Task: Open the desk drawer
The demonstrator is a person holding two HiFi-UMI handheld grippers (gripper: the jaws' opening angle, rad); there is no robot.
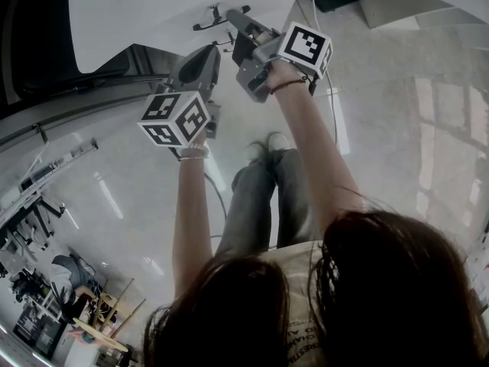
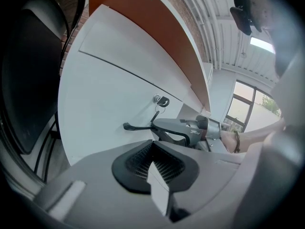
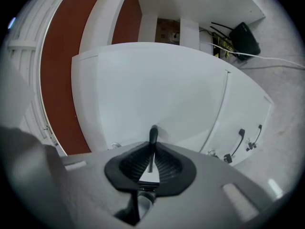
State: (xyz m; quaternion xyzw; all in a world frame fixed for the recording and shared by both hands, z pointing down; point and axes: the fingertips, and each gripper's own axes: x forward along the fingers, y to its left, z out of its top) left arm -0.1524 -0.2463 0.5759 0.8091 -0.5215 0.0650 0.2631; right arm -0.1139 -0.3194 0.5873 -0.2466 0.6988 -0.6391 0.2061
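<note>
Looking along the right gripper point(image 3: 152, 162), we found its jaws drawn in close on the black drawer handle point(image 3: 153, 133), which stood end-on between the ribbed pads at the lower middle of that view, the pads pressing on it from both sides. Behind it the white drawer front point(image 3: 157, 85) filled the centre of the frame and appeared flush with the panel to its right, where two more black handles point(image 3: 234, 149) sat at the lower right. In the left gripper view the same handle ran across mid-frame with the right gripper reaching in from the right onto its end, and a key point(image 2: 162, 100) hung in a lock just above. The left gripper point(image 2: 153, 163) had its pads together with nothing between them, and it hung near the drawer front without touching it. In the head view both grippers sat in the upper middle under the edge of the white desk point(image 1: 153, 14), the left one lower and further left.
</note>
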